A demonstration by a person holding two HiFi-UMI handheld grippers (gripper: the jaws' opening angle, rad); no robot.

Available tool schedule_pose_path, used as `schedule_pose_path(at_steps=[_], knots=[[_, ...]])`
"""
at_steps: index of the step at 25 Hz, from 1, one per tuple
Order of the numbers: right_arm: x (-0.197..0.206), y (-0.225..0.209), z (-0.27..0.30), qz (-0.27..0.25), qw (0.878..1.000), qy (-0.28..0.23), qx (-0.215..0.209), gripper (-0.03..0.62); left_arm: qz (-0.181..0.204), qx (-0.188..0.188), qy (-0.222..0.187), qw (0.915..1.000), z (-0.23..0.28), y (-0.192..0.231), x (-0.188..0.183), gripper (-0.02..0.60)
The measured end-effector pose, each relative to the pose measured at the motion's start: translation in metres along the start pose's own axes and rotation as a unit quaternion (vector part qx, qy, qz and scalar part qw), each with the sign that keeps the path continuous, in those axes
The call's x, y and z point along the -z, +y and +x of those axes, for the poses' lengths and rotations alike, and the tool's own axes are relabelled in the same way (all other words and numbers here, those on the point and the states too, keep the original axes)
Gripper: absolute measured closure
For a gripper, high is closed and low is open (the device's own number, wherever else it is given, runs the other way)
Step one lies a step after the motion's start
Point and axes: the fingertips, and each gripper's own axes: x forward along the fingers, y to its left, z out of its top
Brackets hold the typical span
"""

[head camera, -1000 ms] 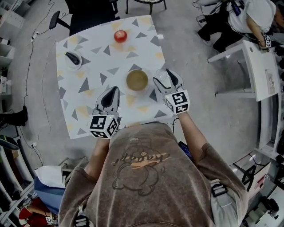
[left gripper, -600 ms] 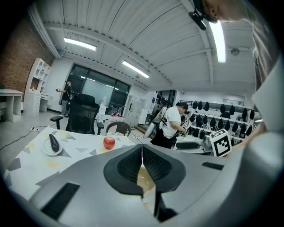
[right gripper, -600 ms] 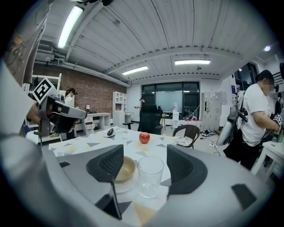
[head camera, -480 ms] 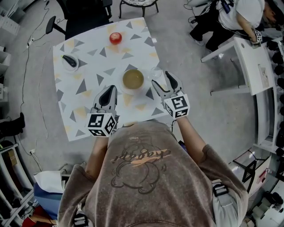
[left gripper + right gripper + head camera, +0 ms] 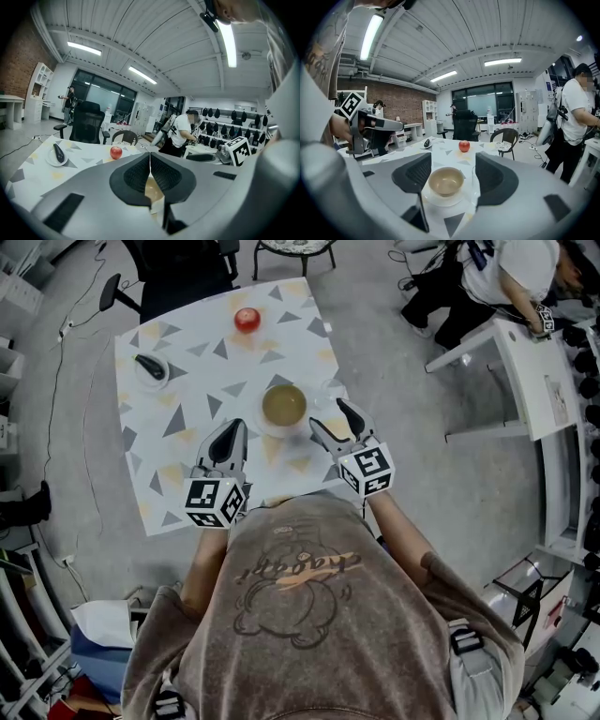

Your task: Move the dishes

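Right gripper (image 5: 329, 418) has its jaws spread wide with nothing pinched. In the right gripper view the tan ceramic bowl (image 5: 446, 181) on its round white saucer (image 5: 444, 200) shows in the gap between the fingers, but it sits out past the tips, so nothing is touching. In the head view the tips are just to the lower right of the saucer (image 5: 265, 424).

That's the main change: half a second ago this gripper was further right, and a second ago it sat around the clear drinking glass (image 5: 330, 388). The glass now stands free just right of the bowl (image 5: 284, 405), though it's pretty faint.

Left gripper (image 5: 231, 432) hasn't really budged. Its jaws are pressed together and empty, parked to the lower left of the bowl, which peeks out behind the closed tips in the left gripper view.

Everything sits on the square table with the white triangle-print cloth (image 5: 178, 460), in the upper left of the head view. The bowl is at the table's right-middle. The round red apple (image 5: 247, 320) is at the far edge. A small white plate (image 5: 150, 368) with a dark oblong thing on it is at the far left. None of those seem to have moved.
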Motion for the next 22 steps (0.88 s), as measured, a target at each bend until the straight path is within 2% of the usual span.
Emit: schedule_pose_path(at_steps=[16, 22], knots=[[0.06, 0.019, 0.037, 0.017, 0.996, 0.088, -0.022, 0.324, -0.005, -0.025, 0.006, 0.9997, -0.009, 0.018, 0.0, 0.561], [0.087, 0.019, 0.052, 0.038, 0.992, 0.119, -0.014, 0.322, -0.002, -0.03, 0.014, 0.9994, -0.013, 0.024, 0.003, 0.561]])
